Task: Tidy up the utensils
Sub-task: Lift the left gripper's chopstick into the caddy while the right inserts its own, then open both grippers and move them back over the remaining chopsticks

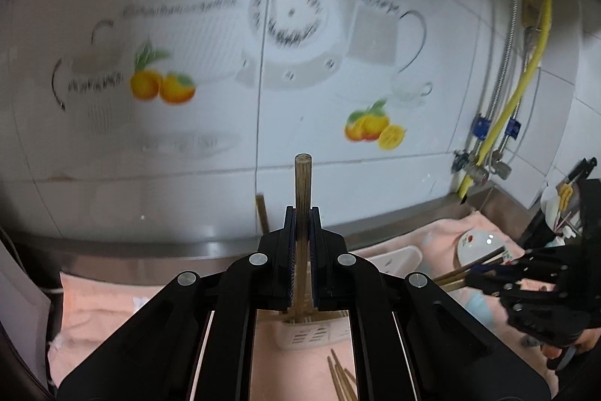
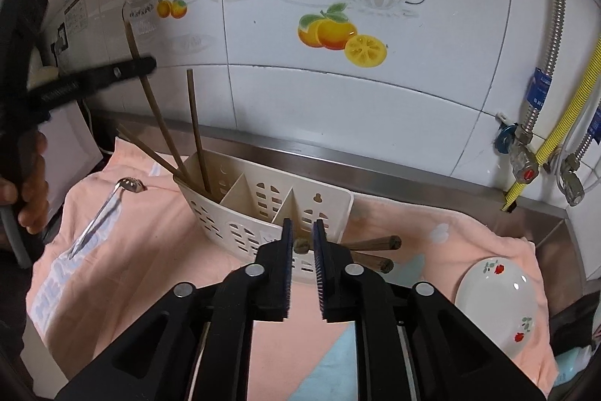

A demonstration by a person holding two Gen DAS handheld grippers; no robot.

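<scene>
My left gripper is shut on one brown chopstick that stands upright above the white utensil caddy. In the right wrist view the left gripper hangs at the upper left, its chopstick slanting down to the caddy's left compartment, where another chopstick leans. My right gripper stands slightly open just in front of the caddy. A chopstick end shows in the gap, untouched by the pads. Two more chopsticks stick out to the right behind its fingers.
A metal spoon lies on the pink towel left of the caddy. A white flowered bowl lies at the right. Loose chopsticks rest on the towel below my left gripper. Tiled wall and pipes with valves stand behind the steel ledge.
</scene>
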